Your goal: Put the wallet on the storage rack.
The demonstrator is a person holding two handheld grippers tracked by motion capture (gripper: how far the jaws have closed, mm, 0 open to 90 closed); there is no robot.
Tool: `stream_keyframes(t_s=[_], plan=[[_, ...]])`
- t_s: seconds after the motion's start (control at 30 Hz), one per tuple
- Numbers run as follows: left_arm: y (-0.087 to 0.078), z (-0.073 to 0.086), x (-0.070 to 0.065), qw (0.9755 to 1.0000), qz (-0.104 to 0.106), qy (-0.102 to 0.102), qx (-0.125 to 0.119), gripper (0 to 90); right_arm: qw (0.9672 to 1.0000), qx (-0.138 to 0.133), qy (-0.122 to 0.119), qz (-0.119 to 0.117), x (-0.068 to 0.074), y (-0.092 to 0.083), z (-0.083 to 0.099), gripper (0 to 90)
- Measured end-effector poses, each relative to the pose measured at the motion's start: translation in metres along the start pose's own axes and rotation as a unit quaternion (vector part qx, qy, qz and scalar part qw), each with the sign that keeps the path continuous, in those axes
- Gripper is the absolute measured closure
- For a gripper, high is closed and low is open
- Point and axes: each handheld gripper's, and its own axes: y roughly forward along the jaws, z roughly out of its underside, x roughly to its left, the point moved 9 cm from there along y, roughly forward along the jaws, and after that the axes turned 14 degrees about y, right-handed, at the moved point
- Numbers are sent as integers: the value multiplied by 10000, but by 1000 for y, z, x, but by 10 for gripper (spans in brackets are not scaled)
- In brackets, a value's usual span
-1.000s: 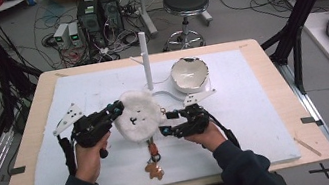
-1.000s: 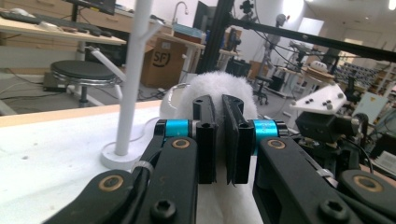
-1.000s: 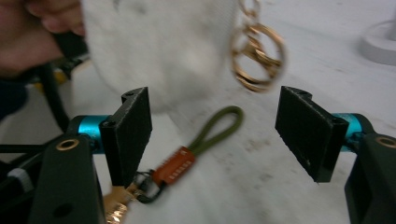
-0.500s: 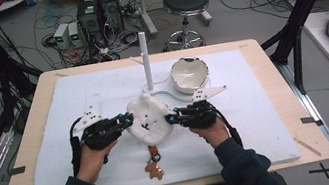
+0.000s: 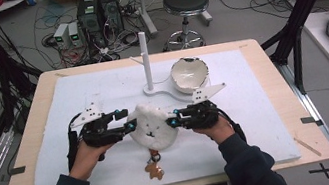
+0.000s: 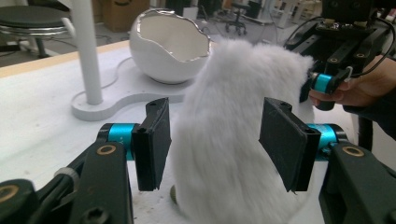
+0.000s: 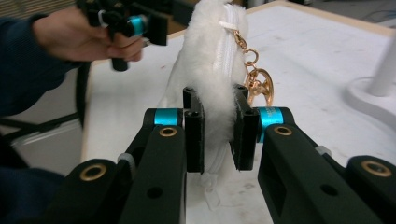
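A white fluffy pouch (image 5: 150, 125) with a small face and a gold keychain (image 5: 153, 168) is held up over the white mat between the two grippers. My right gripper (image 5: 174, 119) is shut on the pouch's right edge; in the right gripper view its jaws (image 7: 217, 130) pinch the fur beside the zip, with the gold ring (image 7: 257, 79) just behind. My left gripper (image 5: 125, 120) is at the pouch's left side. Its jaws have just been opening and now stand apart, with the pouch (image 6: 233, 135) between them (image 6: 217, 140) and a gap at the left pad.
A white cracked-egg bowl (image 5: 190, 74) sits on a white base with an upright post (image 5: 145, 60) behind the pouch. The white mat (image 5: 259, 122) covers most of the wooden table (image 5: 272, 54). A stool and computer boxes stand on the floor beyond.
The right gripper moved up to the pouch's right edge and shut on it. The left gripper, shut on the pouch before, has opened its jaws.
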Motion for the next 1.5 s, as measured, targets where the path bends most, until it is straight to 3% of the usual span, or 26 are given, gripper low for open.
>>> stream_keyframes(t_s=[0.07,0.13,0.2,0.3,0.37,0.4,0.57,0.6,0.63,0.7,0.8,0.83,0.9,1.0,1.03,1.1,1.13,1.17,1.2,1.27,1.3,1.37,1.4,1.43,1.47,1.5], plan=[[4,4,-4,9998,142,13,124,482,9998,58,-80,-144,6,4,1,788],[7,11,-10,9987,275,85,420,690,9998,10,-99,-146,8,4,-1,785],[6,10,-11,9989,324,57,348,761,10000,-85,-21,3,4,1,-3,763],[3,1,-8,9999,140,9,32,773,9989,-365,246,158,-3,-2,-8,673],[-2,-5,-3,9998,-51,-39,-193,778,9958,-583,515,481,-15,-6,-9,486],[-7,-9,2,9986,-183,-173,-466,779,9954,-595,568,491,-16,-6,-9,475],[-15,-15,10,9951,-478,-237,-828,778,9954,-490,741,364,-17,0,-3,450],[-16,-16,10,9945,-523,-235,-879,778,9956,-426,796,247,-14,2,-2,455],[-17,-17,11,9938,-552,-249,-936,778,9957,-279,886,-8,-9,8,2,465],[-17,-18,10,9930,-533,-261,-1025,778,9952,-196,950,-111,-7,12,4,467],[-15,-18,7,9931,-496,-234,-1034,777,9944,-104,1030,-224,-6,18,8,551],[-13,-17,5,9940,-479,-200,-963,774,9950,-135,958,-234,-5,16,7,645],[-10,-11,5,9958,-467,-190,-769,772,9952,-169,942,-188,-5,14,5,690],[-1,4,2,9990,-300,-234,-230,762,9945,-525,909,-9,-10,1,-3,742],[1,7,0,9993,-264,-225,-134,761,9935,-714,881,54,-12,-4,-8,751],[7,13,-4,9996,-211,-131,96,759,9933,-836,763,230,-15,-9,-11,758],[9,15,-5,9996,-193,-96,180,753,9936,-823,669,397,-16,-11,-10,768],[10,16,-5,9995,-179,-82,243,753,9936,-823,669,397,-16,-11,-10,768],[10,18,-5,9993,-188,-92,294,702,9942,-794,440,584,-18,-12,-10,775],[9,21,0,9984,-338,-49,440,632,9937,-712,146,852,-18,-14,-11,777],[7,22,4,9979,-448,-28,464,632,9937,-712,146,852,-18,-14,-11,777],[1,23,12,9966,-653,-123,483,526,9925,-599,-154,1057,-17,-18,-14,780],[-2,24,17,9959,-756,-130,482,467,9891,-536,-432,1303,-19,-25,-16,780],[-6,24,22,9952,-860,-168,445,467,9891,-536,-432,1303,-19,-25,-16,780],[-10,24,27,9946,-941,-201,401,401,9859,-518,-594,1475,-22,-33,-19,780],[-14,24,31,9937,-1032,-202,376,401,9859,-518,-594,1475,-22,-33,-19,780]])
